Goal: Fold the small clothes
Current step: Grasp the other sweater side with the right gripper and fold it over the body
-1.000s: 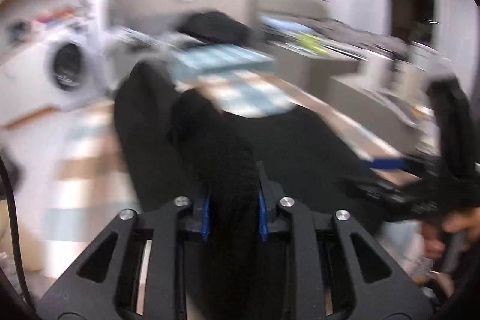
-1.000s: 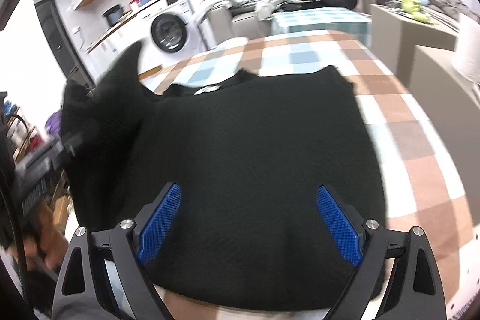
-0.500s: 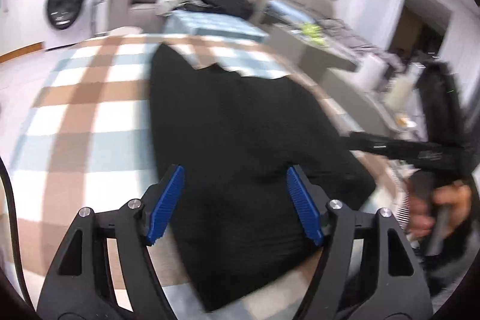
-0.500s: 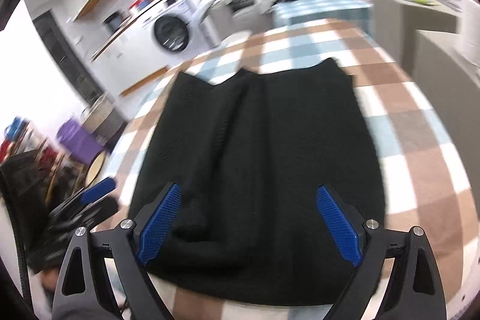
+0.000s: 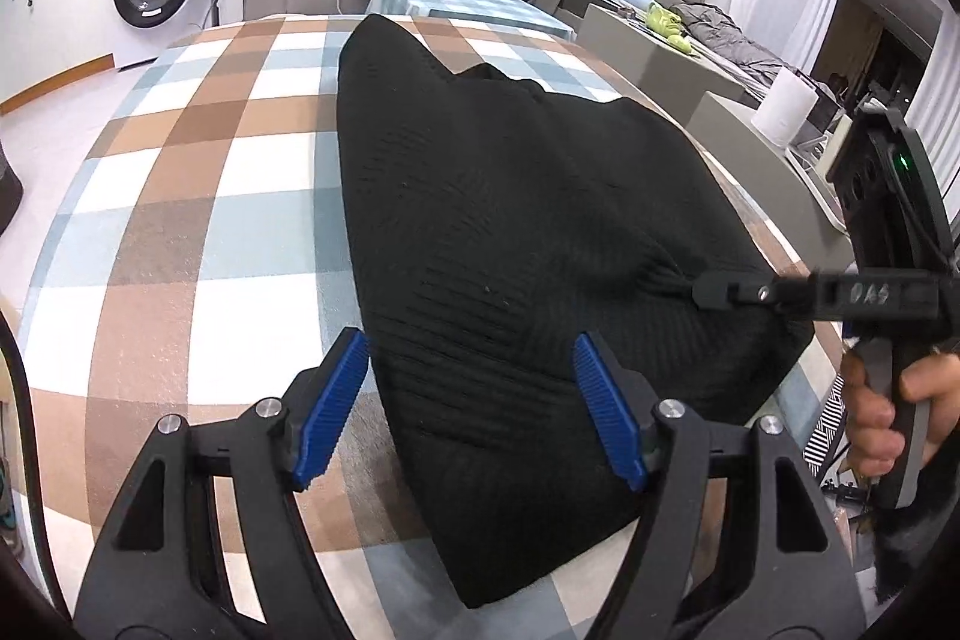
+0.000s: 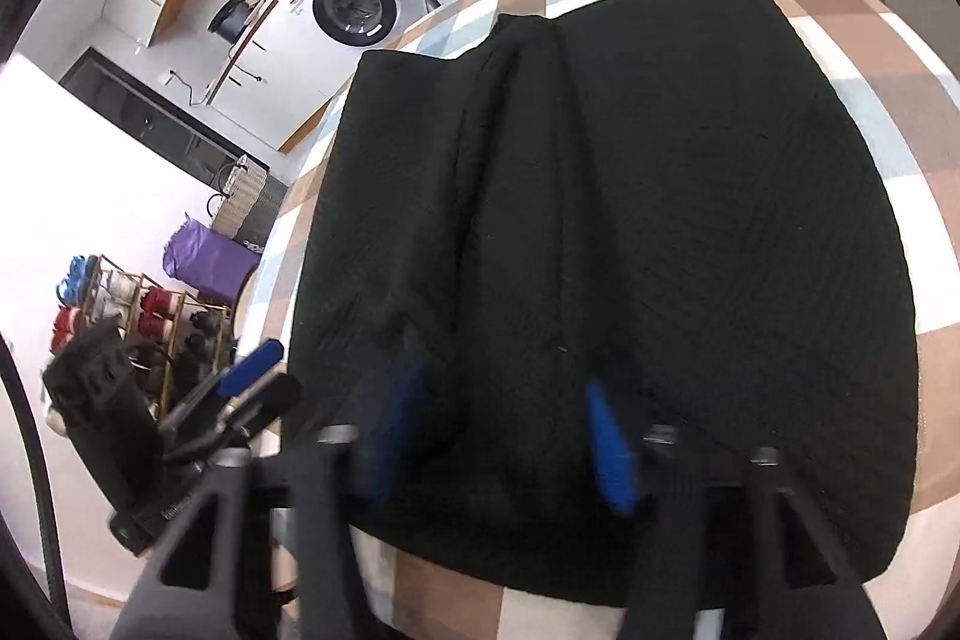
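Black knit garment [image 5: 510, 232] is laid flat on checked tablecloth [image 5: 198, 220], one side folded in over the body, w/ lengthwise creases; near hem is bunched at the table edge.

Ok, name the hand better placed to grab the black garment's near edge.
Right: the right tool has just been closing with the black garment between its jaws; the left tool, just opened, only straddles its edge.

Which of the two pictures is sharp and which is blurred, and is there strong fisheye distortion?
Left wrist view: sharp; the left gripper and black garment are crisp, and the checked cloth bulges from fisheye distortion. Right wrist view: the right gripper is smeared by motion blur; the garment stays fairly clear.
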Demonstrator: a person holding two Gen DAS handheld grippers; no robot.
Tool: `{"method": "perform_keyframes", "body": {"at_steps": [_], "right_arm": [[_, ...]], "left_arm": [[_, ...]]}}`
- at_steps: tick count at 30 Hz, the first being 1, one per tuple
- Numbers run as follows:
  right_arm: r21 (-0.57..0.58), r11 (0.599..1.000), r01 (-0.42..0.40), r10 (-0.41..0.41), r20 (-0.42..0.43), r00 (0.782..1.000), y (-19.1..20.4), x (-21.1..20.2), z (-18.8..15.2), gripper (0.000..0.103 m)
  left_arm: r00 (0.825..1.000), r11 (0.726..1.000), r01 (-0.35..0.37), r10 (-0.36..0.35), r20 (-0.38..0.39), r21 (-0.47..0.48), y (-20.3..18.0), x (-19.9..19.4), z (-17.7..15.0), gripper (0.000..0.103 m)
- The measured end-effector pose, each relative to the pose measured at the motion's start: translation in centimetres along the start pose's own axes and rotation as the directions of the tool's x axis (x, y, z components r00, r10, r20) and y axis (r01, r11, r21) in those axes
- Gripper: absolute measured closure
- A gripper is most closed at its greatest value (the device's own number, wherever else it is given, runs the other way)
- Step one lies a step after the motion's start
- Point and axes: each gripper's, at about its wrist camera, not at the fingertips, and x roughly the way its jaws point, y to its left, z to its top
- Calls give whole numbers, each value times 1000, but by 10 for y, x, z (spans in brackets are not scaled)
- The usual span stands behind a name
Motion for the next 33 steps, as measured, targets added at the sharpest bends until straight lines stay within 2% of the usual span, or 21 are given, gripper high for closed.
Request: {"method": "perform_keyframes", "body": {"at_steps": [1,3,5,6,9,10,12,14,15,16,18,21,23,25,26,27,28,29,31,33], "right_arm": [[-13,1000,-5,6,19,1000,4,-4,-2,98],[-69,996,-63,71,116,991,16,-27,-6,99],[-101,993,-69,87,193,977,20,-49,-16,99],[-71,996,-54,68,203,977,16,-53,-22,99],[11,998,64,-65,131,989,-5,-36,-31,98],[35,996,78,-81,102,991,-10,-31,-32,98],[59,995,79,-85,107,991,-11,-34,-33,93],[44,995,88,-94,151,984,-4,-44,-32,87],[37,996,84,-90,181,979,-2,-50,-31,78],[35,996,80,-86,207,975,1,-55,-29,73],[11,999,49,-50,232,971,8,-59,-25,72],[-14,1000,-6,9,189,982,18,-48,-17,66],[-11,999,-48,49,129,990,21,-28,-10,62],[5,999,-34,33,67,997,17,-4,1,62],[26,999,-32,30,49,998,16,5,4,63],[32,999,-44,43,45,998,15,7,4,70],[20,998,-67,66,52,997,18,7,7,88],[6,997,-83,82,63,995,21,4,9,94],[-73,988,-136,146,147,978,38,-17,10,94],[-126,990,-70,93,181,979,48,-28,8,95]], "left_arm": [[1000,1000,1,-1,4,-5,1,0,2,34],[1000,1000,-1,1,13,-17,2,-1,9,34],[1000,1000,-2,2,12,-24,2,0,14,34],[1000,1000,-2,2,6,-24,2,2,16,34],[1000,1000,6,-7,-30,-14,-3,11,14,34],[999,1000,20,-20,-41,-5,-7,13,13,34],[998,999,33,-31,-51,30,-17,13,12,34],[999,998,18,-15,-40,68,-26,10,10,34],[999,997,29,-26,-36,77,-30,7,9,34],[998,995,58,-56,-30,81,-33,4,9,34],[994,990,104,-103,-21,92,-42,-2,8,34],[988,977,155,-152,-31,147,-61,-5,3,31],[987,968,153,-139,-84,201,-73,7,-6,31],[983,960,147,-115,-140,238,-80,19,-17,32],[985,957,138,-106,-134,255,-83,19,-19,32],[987,949,131,-100,-122,286,-86,17,-22,31],[986,947,140,-105,-132,291,-87,16,-22,31],[984,946,151,-115,-139,287,-87,15,-22,31],[981,946,175,-143,-131,274,-86,9,-21,31],[981,945,185,-160,-110,269,-84,1,-19,31]]}}
